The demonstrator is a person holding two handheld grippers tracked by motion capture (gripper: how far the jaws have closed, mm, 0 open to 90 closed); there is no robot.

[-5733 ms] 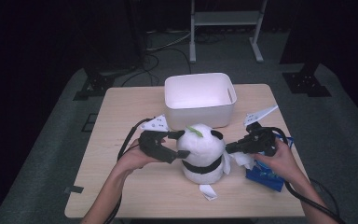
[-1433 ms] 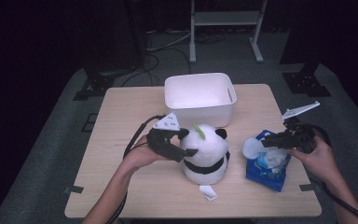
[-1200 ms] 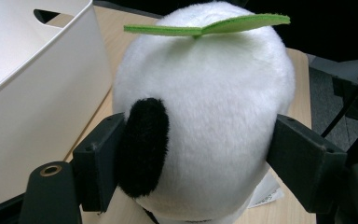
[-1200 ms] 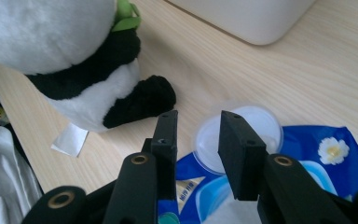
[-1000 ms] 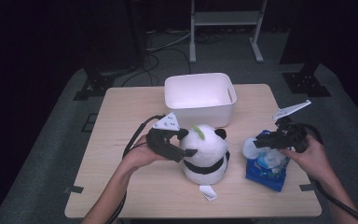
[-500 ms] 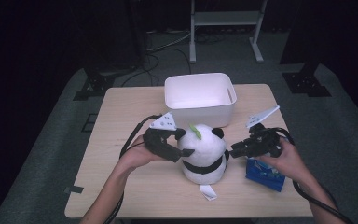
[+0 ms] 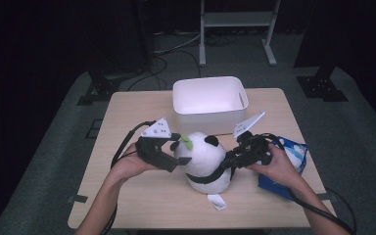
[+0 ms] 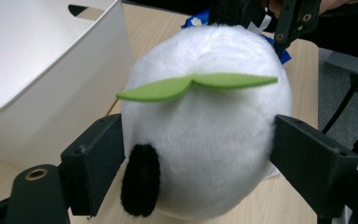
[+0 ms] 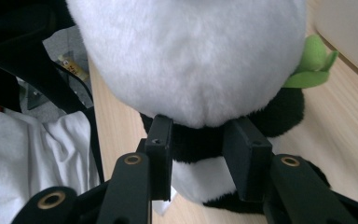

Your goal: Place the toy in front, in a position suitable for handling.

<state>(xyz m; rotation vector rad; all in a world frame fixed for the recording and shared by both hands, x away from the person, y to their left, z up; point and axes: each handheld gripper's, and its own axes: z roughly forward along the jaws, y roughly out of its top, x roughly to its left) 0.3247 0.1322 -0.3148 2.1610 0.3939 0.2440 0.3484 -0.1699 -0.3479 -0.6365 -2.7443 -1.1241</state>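
High view: panda plush (image 7: 203,159) sits upright on the table (image 7: 127,117), just in front of the white bin (image 7: 210,100), which serves as landmark. Left gripper (image 7: 178,154) is at the plush's head from the side away from the blue pack (image 7: 289,161); right gripper (image 7: 225,164) comes in from the pack side, at neck level. Blue pack lies in front of the bin, off its right corner, under the right hand (image 7: 274,166). White tag (image 7: 218,201) lies on the table on the plush's near side, farthest from the bin.

Left gripper view: jaws straddle the plush head, pads touching the fur on both sides, green felt leaf (image 8: 196,86) on top; jaws have just been opening, head between them.

Right gripper view: jaws spread either side of the black neck band (image 9: 196,137), under the white head; have just been opening. Cannot tell if the pads press.
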